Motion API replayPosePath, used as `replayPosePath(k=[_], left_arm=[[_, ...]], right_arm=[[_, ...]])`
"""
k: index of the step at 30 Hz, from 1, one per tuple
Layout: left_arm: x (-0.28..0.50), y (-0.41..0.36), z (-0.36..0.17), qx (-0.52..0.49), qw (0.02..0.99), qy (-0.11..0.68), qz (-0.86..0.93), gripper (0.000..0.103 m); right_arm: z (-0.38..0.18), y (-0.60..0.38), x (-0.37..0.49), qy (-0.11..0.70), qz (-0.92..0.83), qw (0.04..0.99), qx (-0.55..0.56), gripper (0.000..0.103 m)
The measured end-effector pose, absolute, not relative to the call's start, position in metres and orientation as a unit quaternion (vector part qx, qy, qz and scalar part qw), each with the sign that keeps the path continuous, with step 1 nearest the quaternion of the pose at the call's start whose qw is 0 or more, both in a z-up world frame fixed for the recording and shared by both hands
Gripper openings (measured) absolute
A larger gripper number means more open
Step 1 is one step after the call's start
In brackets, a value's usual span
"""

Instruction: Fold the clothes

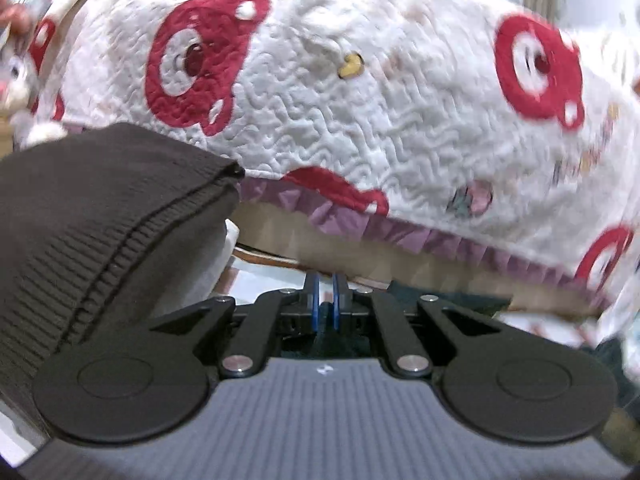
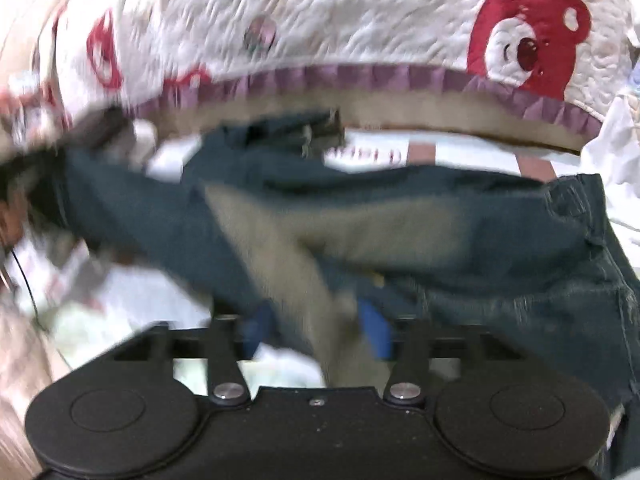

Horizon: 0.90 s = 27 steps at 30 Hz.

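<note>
A quilted white bedspread (image 2: 360, 20) printed with red bears, edged in a purple ruffle (image 2: 360, 76), fills the background of both wrist views and serves as the fixed mark. Below that ruffled edge in the right wrist view, a pair of dark blue jeans (image 2: 460, 232) hangs stretched, its long axis running side to side, roughly parallel to the ruffle. The waistband end (image 2: 576, 200) lies to the right, and the far end trails off left into blur.

The right gripper (image 2: 320, 324) sits just under the jeans with its blue fingers (image 2: 376, 328) spread apart. A faded fold of denim drops between them, but motion blur hides whether they bear on the cloth.

The left gripper (image 1: 325, 300) points at the ruffle from below, its blue pads (image 1: 315, 300) drawn nearly together. A sliver of dark fabric seems caught between them, though that is uncertain. A brown knit sleeve (image 1: 100, 216) crowds in beside it. Judging by these views, the right gripper is nearer the jeans.
</note>
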<state>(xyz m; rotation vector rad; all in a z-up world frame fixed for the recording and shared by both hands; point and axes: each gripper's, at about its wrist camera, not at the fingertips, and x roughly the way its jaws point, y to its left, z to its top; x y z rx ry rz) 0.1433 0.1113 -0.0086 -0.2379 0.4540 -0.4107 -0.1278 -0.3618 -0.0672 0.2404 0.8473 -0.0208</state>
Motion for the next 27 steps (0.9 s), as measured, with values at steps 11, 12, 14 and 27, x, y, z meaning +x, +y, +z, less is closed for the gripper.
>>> replayPosePath(k=[11,12,14,27], left_arm=[[0.142,0.107,-0.024,-0.078,0.951,0.251,-0.161,0.005],[0.143,0.106,-0.025,-0.073,0.951,0.255,-0.157,0.005],[0.144,0.104,-0.030,-0.064,0.951,0.265,-0.149,0.005],[0.127,0.130,0.055,-0.135,0.972,0.133,-0.137,0.000]], right_arm=[[-0.128,-0.430,-0.220,0.344,-0.168,0.826,0.414,0.062],[-0.131,-0.431,-0.218,0.336,-0.166,0.824,0.424,0.063],[-0.139,-0.430,-0.211,0.325,-0.164,0.822,0.437,0.070],[-0.095,-0.502,-0.151,0.271,-0.222,0.865,0.359,0.009]])
